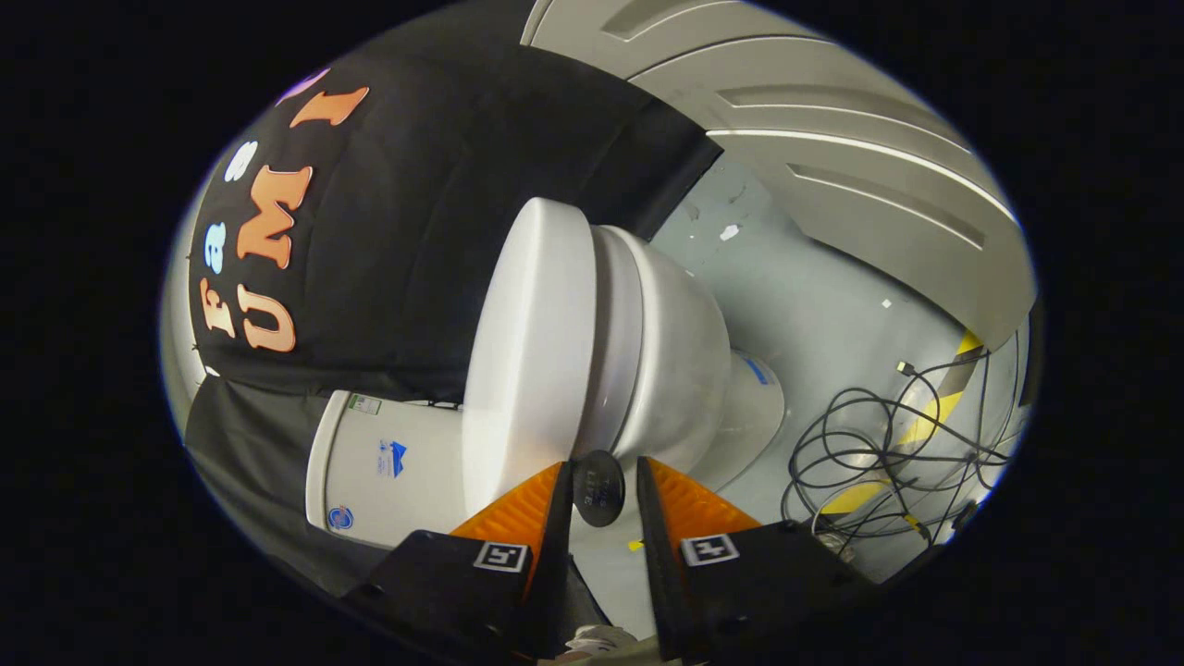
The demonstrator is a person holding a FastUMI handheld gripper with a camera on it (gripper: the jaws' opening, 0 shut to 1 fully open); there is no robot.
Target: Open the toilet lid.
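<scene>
Two fingers of the gripper (pixel 601 474) sit a little apart, a small dark round knob (pixel 598 487) between them — whether they press it is hard to tell. Just ahead, the white toilet lid (pixel 527 342) lies against the toilet (pixel 675 351) — cables (pixel 879 444) are on the floor beyond.

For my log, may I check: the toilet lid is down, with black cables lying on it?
Not quite: the gripper view shows the cables on the floor beside the toilet. The lid is down; the fingers flank a dark knob at its edge.
</scene>
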